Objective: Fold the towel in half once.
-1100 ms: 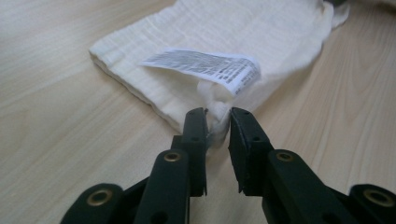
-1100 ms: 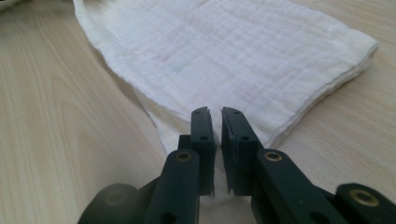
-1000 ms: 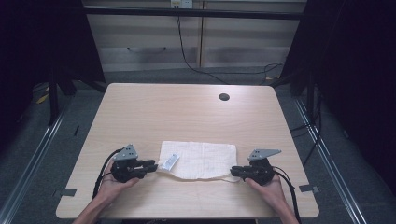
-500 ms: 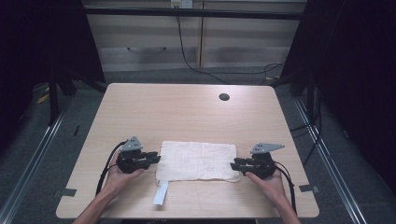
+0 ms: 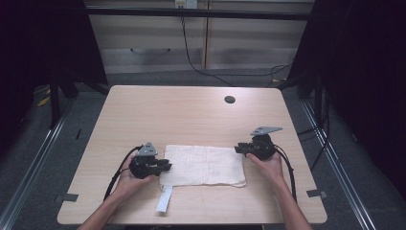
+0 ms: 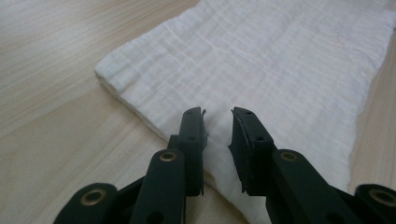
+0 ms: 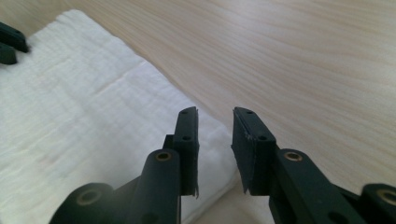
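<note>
A white folded cloth lies flat on the wooden table, near the front. A narrow white label strip trails from its front left corner onto the table. My left gripper sits at the cloth's left edge. In the left gripper view it is open just above the cloth, with nothing between the jaws. My right gripper is at the cloth's far right corner. In the right gripper view it is open over the edge of the cloth.
A small dark round hole marks the table's far right part. Bare wood spreads beyond the cloth toward the far edge. The other gripper's black jaw tips show at the top left of the right gripper view.
The label strip has moved off the top of the cloth's left end and onto the table in front. My right gripper has moved away from the person to the far right corner.
</note>
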Action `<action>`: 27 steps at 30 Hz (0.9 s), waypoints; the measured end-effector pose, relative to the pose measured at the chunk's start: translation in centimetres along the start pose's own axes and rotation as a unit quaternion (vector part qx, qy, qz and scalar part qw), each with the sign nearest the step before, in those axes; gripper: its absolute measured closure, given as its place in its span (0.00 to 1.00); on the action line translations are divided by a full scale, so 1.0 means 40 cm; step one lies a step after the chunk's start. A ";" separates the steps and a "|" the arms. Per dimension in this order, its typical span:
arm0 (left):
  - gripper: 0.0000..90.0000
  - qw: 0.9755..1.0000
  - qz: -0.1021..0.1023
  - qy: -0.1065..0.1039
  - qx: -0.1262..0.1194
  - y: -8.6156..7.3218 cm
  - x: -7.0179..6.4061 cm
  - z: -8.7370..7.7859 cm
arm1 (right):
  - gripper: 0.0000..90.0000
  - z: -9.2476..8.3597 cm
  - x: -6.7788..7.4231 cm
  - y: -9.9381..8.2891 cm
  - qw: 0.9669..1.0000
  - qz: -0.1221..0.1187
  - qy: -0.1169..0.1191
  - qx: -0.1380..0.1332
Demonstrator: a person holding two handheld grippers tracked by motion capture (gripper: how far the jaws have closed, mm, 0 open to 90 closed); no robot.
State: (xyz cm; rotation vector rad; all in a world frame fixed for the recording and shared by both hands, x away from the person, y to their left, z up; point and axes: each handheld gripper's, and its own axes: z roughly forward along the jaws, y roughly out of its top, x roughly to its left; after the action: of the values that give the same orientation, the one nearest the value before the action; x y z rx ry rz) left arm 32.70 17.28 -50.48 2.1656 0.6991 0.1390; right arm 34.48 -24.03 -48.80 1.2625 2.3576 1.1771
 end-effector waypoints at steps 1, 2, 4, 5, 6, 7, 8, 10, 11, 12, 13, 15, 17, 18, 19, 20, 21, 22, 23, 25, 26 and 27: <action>0.82 1.000 0.002 -0.001 0.000 -0.002 -0.001 -0.002 | 0.76 0.006 -0.001 0.000 1.000 0.000 -0.002 0.004; 0.82 1.000 0.002 -0.002 0.001 -0.005 -0.002 -0.004 | 0.75 0.014 -0.004 -0.002 1.000 0.002 -0.001 0.005; 0.82 1.000 0.001 -0.003 0.000 -0.008 -0.004 -0.008 | 0.73 0.025 -0.004 -0.005 1.000 0.004 0.004 0.008; 0.82 1.000 0.002 -0.002 0.000 -0.009 -0.003 -0.009 | 0.72 0.029 -0.002 -0.006 1.000 0.003 0.003 0.010; 0.82 1.000 0.002 -0.003 0.000 -0.010 -0.002 -0.010 | 0.71 0.033 0.000 -0.006 1.000 -0.002 0.000 0.011; 0.82 1.000 0.003 -0.002 0.001 -0.010 -0.002 -0.011 | 0.70 0.036 0.000 -0.006 1.000 -0.003 0.001 0.009; 0.82 1.000 0.001 -0.002 0.001 -0.010 -0.002 -0.011 | 0.70 0.038 0.000 -0.006 1.000 -0.001 0.002 0.010; 0.82 1.000 -0.001 -0.002 0.003 -0.011 -0.002 -0.014 | 0.70 0.043 0.001 -0.006 1.000 -0.005 -0.003 0.014; 0.82 1.000 -0.001 -0.002 0.001 -0.012 -0.001 -0.014 | 0.70 0.044 0.000 -0.006 1.000 -0.007 -0.005 0.014; 0.82 1.000 -0.004 -0.004 0.001 -0.013 0.000 -0.015 | 0.70 0.045 -0.001 -0.008 1.000 -0.005 -0.005 0.014; 0.82 1.000 0.000 -0.002 0.004 -0.013 0.002 -0.018 | 0.71 0.047 -0.002 -0.010 1.000 -0.004 -0.004 0.016; 0.82 1.000 -0.002 -0.003 0.005 -0.016 0.004 -0.022 | 0.73 0.051 -0.001 -0.014 1.000 -0.006 -0.004 0.019; 0.82 1.000 -0.006 0.002 0.007 -0.018 0.006 -0.029 | 0.78 0.053 -0.001 -0.014 1.000 -0.002 0.000 0.019; 0.81 1.000 -0.009 0.000 0.007 -0.019 0.006 -0.032 | 0.81 0.054 0.000 -0.014 1.000 -0.004 0.003 0.019; 0.81 1.000 -0.008 0.002 0.007 -0.017 0.006 -0.038 | 0.87 0.055 0.001 -0.014 1.000 -0.004 0.009 0.020; 0.80 1.000 -0.010 0.001 -0.004 -0.014 0.009 -0.045 | 0.90 0.057 0.004 -0.014 1.000 -0.007 0.011 0.020; 0.79 1.000 -0.018 0.000 -0.013 -0.007 0.014 -0.055 | 0.92 0.058 0.006 -0.012 1.000 -0.007 0.011 0.023; 0.78 1.000 -0.021 0.001 -0.022 0.001 0.021 -0.062 | 0.93 0.059 0.007 -0.011 1.000 -0.008 0.014 0.025; 0.78 0.999 -0.026 0.008 -0.032 0.009 0.029 -0.068 | 0.94 0.061 0.007 -0.010 1.000 -0.008 0.015 0.024; 0.76 0.998 -0.037 0.016 -0.042 0.026 0.054 -0.074 | 0.95 0.064 0.008 -0.007 1.000 -0.007 0.017 0.025; 0.74 0.998 -0.043 0.025 -0.047 0.032 0.066 -0.074 | 0.95 0.066 0.008 -0.006 0.999 -0.009 0.018 0.024; 0.74 0.997 -0.049 0.029 -0.045 0.040 0.078 -0.071 | 0.95 0.066 0.009 -0.005 0.999 -0.007 0.017 0.027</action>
State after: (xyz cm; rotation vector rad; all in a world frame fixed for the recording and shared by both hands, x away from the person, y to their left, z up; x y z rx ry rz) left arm 35.08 20.11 -47.88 2.0449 0.8146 0.1792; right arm 35.50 -22.35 -50.61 1.2496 2.4349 1.1460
